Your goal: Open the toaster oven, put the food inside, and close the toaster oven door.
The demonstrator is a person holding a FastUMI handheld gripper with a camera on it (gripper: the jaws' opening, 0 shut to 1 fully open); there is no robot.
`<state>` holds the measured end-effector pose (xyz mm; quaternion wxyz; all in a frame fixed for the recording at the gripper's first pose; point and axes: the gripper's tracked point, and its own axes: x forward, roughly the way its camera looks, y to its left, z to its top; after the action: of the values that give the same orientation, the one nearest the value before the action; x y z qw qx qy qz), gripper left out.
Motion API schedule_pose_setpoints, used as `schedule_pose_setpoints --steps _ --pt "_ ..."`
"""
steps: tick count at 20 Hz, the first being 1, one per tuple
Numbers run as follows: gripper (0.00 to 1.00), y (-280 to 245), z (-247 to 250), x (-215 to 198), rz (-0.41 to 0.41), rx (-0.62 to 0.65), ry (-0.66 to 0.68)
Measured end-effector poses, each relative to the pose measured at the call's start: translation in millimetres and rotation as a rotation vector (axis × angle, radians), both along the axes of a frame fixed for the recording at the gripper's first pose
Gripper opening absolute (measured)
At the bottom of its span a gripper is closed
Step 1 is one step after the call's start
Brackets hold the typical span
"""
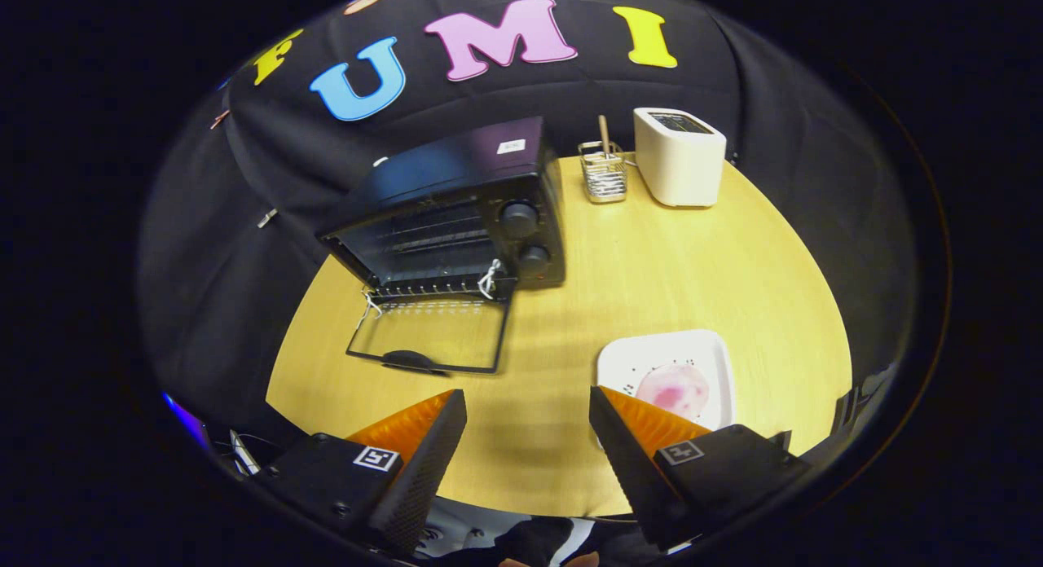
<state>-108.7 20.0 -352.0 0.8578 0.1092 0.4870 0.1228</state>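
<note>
So the round pale wooden table (668, 257) holds a black toaster oven (456, 208) with its glass door (428, 335) already dropped flat, so step one looks done. The pink round slice of food (675, 388) sits on a white square plate (693, 351) beside the right finger. Gripper (528, 424) is spread wide, holding nothing. The oven's white sticker is too small to read.
</note>
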Motion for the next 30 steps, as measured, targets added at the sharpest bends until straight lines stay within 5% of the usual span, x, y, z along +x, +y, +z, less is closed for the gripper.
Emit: schedule_pose_setpoints --steps 12,16,27,30 --pt "0.94 -152.6 -80.9 11.6 0.000 -0.102 0.245" --pt "0.79 -173.0 -114.1 19.6 -0.037 -0.082 0.327" --pt "0.78 -181.4 -152.8 24.6 0.060 -0.123 0.467" --pt "0.55 -180.6 -150.4 25.5 0.081 -0.154 0.467"
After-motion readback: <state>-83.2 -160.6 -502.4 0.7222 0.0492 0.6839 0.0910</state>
